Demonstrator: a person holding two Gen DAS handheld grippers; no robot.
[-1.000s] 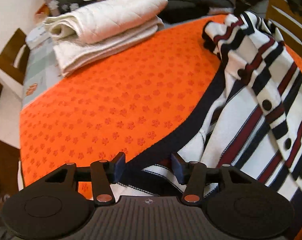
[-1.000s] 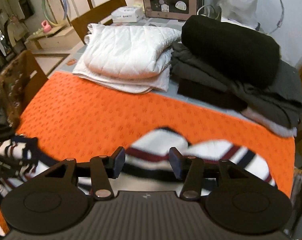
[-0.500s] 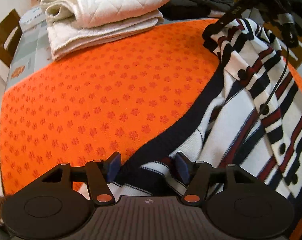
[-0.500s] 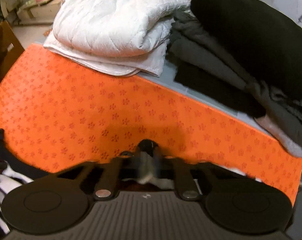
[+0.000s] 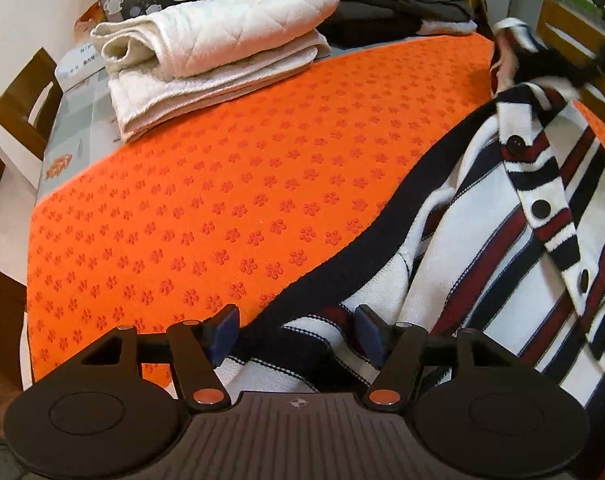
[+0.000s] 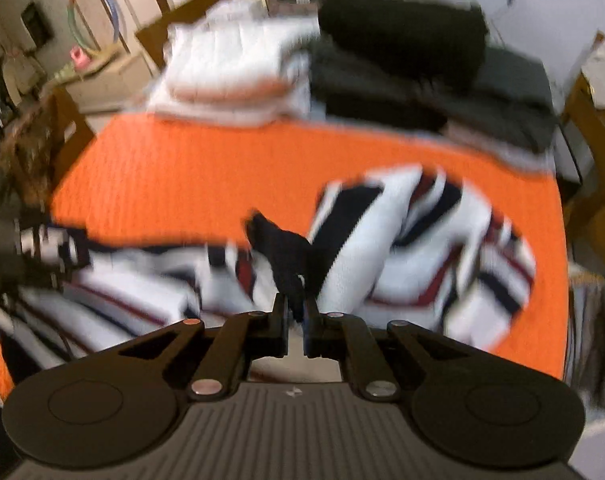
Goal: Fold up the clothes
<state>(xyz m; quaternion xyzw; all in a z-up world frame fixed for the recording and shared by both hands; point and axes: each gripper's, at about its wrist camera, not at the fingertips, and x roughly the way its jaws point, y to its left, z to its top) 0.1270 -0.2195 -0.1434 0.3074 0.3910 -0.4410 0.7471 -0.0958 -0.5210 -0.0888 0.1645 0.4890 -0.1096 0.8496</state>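
Observation:
A white cardigan (image 5: 482, 240) with navy and red stripes and black buttons lies crumpled on the orange mat (image 5: 222, 180). In the left wrist view its navy hem runs diagonally to my left gripper (image 5: 296, 328). That gripper's jaws are opening, with the hem corner loose between them and the pads clear of it. In the blurred right wrist view, my right gripper (image 6: 295, 304) is shut on a dark navy edge of the cardigan (image 6: 362, 248), which stands up from the pinch above the mat (image 6: 182, 160).
A folded white quilted blanket (image 5: 214, 44) and a stack of dark folded clothes (image 5: 382, 4) sit along the table's far side. Wooden chairs stand at the left (image 5: 22, 104) and far right (image 5: 570, 32). The mat's left half is bare.
My right gripper went from open over the cardigan to shut on its navy edge and shifted sideways with it. The cardigan's far end has drawn out. My left jaws stand a little wider.

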